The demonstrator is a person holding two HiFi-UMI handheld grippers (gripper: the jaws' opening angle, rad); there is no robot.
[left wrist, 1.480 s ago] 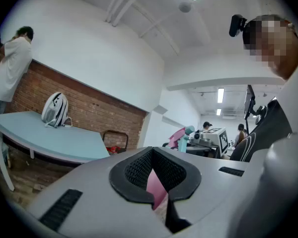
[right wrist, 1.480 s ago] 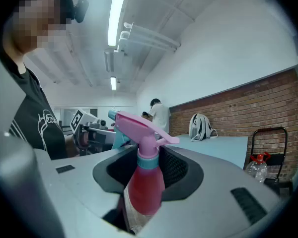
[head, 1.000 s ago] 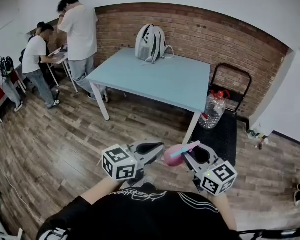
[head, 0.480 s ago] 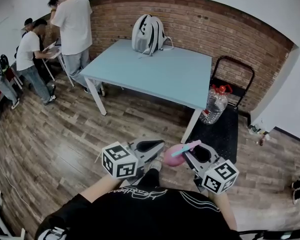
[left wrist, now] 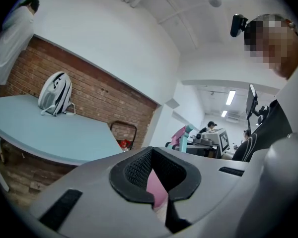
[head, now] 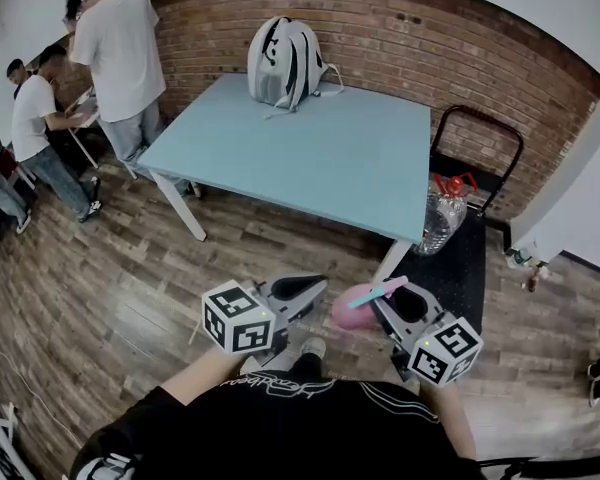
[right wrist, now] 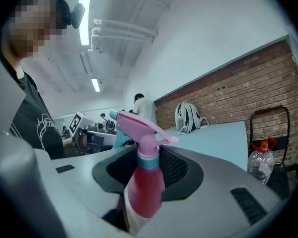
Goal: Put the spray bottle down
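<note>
pink spray bottle (head: 346, 309) still tight in the right gripper (head: 382, 296), left gripper (head: 310, 289) jaws together, empty; table (head: 320, 158) nearer

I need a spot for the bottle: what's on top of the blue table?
Only a grey backpack, at the far edge of the table. Anything behind it is covered.
</note>
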